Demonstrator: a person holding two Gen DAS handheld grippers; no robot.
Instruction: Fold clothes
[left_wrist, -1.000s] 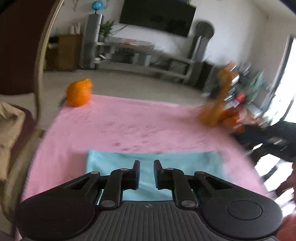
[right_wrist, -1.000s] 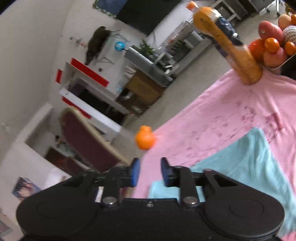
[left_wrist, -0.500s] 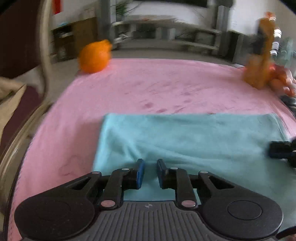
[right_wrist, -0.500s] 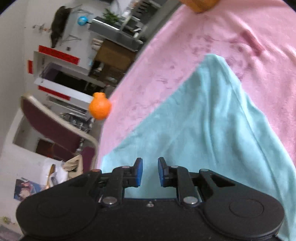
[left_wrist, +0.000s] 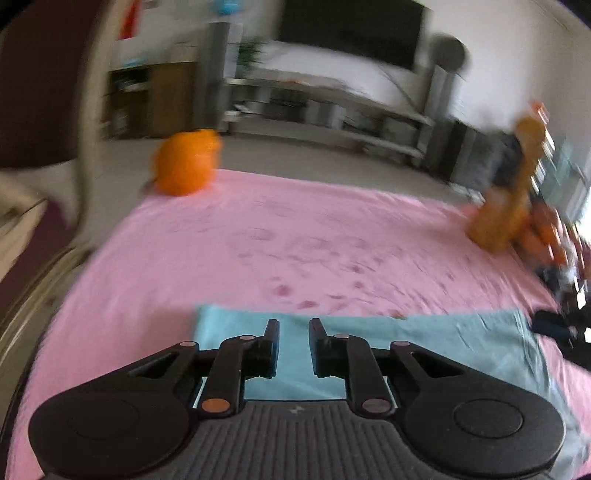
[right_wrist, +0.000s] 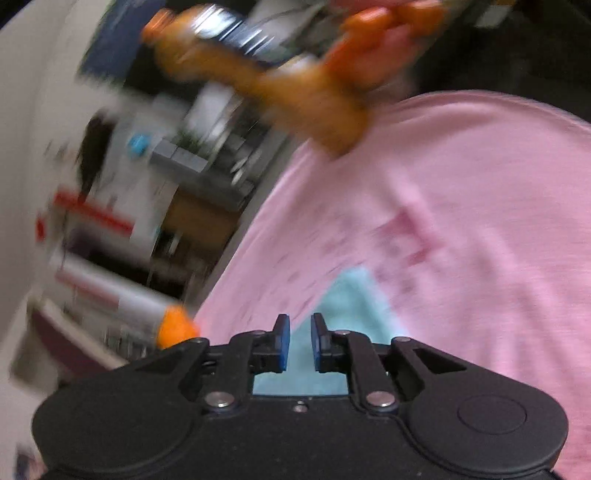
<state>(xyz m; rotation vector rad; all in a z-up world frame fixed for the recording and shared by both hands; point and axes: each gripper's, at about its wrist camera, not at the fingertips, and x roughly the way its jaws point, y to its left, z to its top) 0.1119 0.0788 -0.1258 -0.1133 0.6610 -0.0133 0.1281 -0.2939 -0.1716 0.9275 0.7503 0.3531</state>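
The left hand-held gripper (left_wrist: 293, 332) has its jaws closing, still apart, nothing pinched, over the near edge of the blue cloth (left_wrist: 424, 343). The right hand-held gripper (right_wrist: 299, 332) is opening (also empty) above that cloth's corner. Beyond lies the pink sheet (left_wrist: 295, 243) and a blurred orange toy (left_wrist: 184, 166).

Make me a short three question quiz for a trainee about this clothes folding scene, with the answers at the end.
1. True or false: the light blue cloth lies on a pink sheet.
2. What stands at the sheet's far left corner in the left wrist view? A) a round orange object B) a green cup C) a black shoe
3. Fill in: between the fingers of the left gripper shows the ____ cloth.

Key
1. True.
2. A, the round orange object.
3. Light blue; a gap shows between the pads, which do not press on it.
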